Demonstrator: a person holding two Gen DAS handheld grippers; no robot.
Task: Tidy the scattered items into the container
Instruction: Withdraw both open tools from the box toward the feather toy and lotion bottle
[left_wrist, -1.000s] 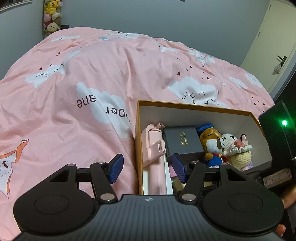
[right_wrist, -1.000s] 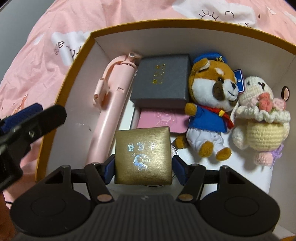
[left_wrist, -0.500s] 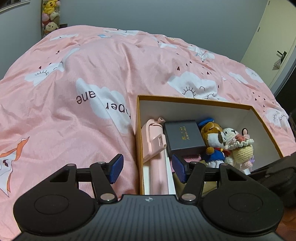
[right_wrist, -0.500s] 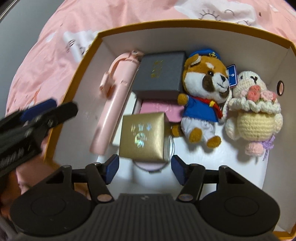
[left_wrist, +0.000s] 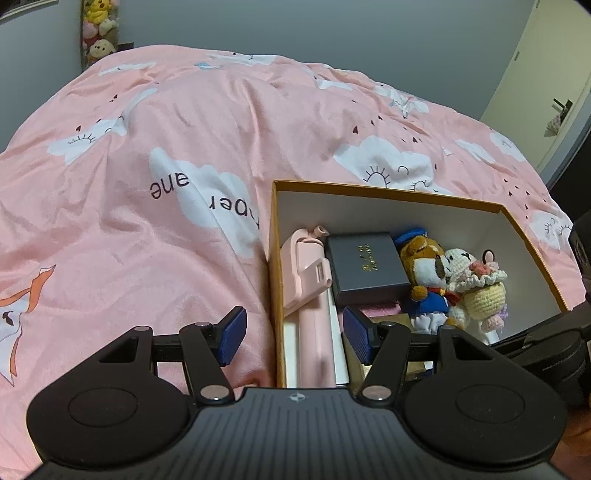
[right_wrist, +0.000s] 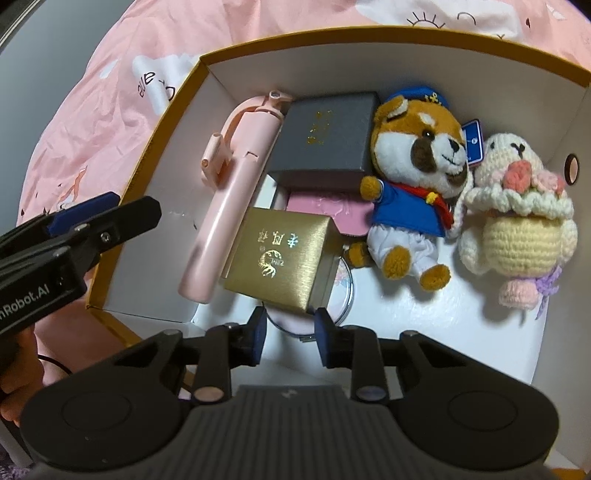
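Both sets of jaws stand apart with nothing between them: our left gripper is spread wide, straddling the left wall of the box, one pad over the pink duvet and the other inside the box; our right gripper shows a narrower gap and hangs just near of the gold box, not touching it. We see the orange-rimmed box sitting on the duvet, white inside, with everything already in it. Along the left wall lies the pink selfie stick, running near to far. Just right of it the gold box sits tilted, its far edge on a pink case and its near right corner over a round mirror. Far of that sits the grey box, gold lettering up. Right of centre lies the plush dog in blue cap and jacket, touching the crocheted bunny on the far right. Our left gripper also shows in the right wrist view at the left edge, by the box's near left corner. Plush toys hang on the far wall.
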